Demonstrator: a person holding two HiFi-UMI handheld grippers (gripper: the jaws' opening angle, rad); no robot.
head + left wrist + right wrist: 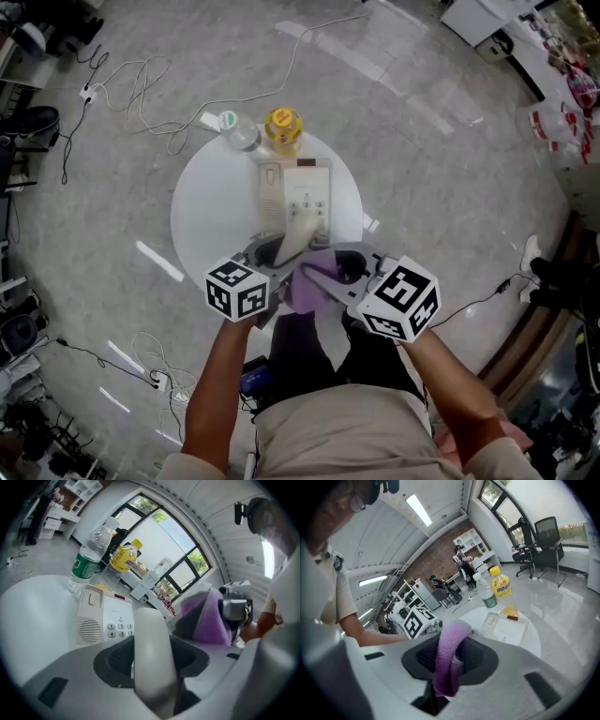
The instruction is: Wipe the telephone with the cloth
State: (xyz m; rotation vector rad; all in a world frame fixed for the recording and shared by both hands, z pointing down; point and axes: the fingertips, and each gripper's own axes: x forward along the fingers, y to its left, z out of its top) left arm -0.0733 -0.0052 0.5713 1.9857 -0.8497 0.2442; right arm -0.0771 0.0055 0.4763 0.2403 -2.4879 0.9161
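Cloth [451,641] fills right hand-held gripper [449,660]; left hand-held gripper [152,667] clamps handset [150,632].

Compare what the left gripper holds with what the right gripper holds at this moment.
The left gripper is shut on the telephone handset, cream, rigid and smooth. The right gripper is shut on the purple cloth, soft and folded into a loop. The handset fills a wide gap between the left jaws, whereas the cloth is bunched thin between the right jaws. Both are held in front of the telephone base.

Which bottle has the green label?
The clear bottle, left of the yellow bottle in the head view; that one's label is yellow.
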